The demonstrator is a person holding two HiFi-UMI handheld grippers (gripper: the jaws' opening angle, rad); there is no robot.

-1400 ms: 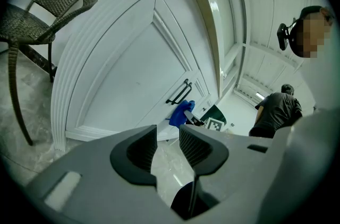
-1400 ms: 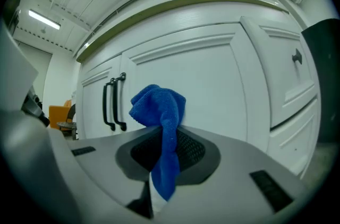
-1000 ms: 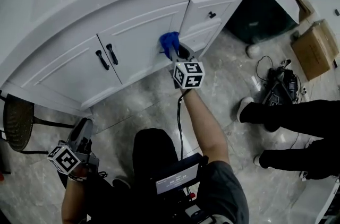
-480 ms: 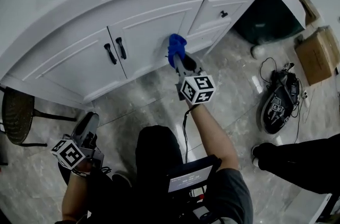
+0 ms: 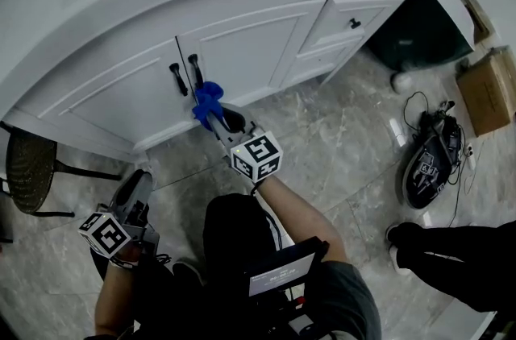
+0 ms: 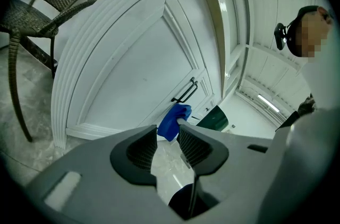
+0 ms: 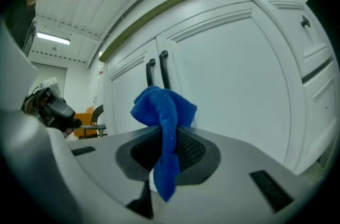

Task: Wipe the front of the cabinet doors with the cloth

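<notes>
We hold the blue cloth (image 7: 162,111) clamped between the jaws of our right gripper (image 5: 219,119), bunched up at the cabinet doors (image 5: 242,56) just beside the two black handles (image 5: 185,75) (near the middle seam). Our left gripper (image 6: 169,146) hangs low over the floor (image 5: 322,137), jaws apart, holding nothing

Bright, even, cool-white indoor light. Soft sheen on the white cabinet doors (image 5: 242,48), pale glare patches on the glossy floor (image 5: 330,129), only a faint shadow along the cabinet's base. Glowing strip lamp (image 6: 268,102) on the ceiling in the left gripper view. Strong fisheye bowing of straight edges everywhere, with black rounded corners in both gripper views. Crisp on the blue cloth (image 7: 162,106); slightly soft on the right tongs (image 7: 167,151) nearest the lens.
</notes>
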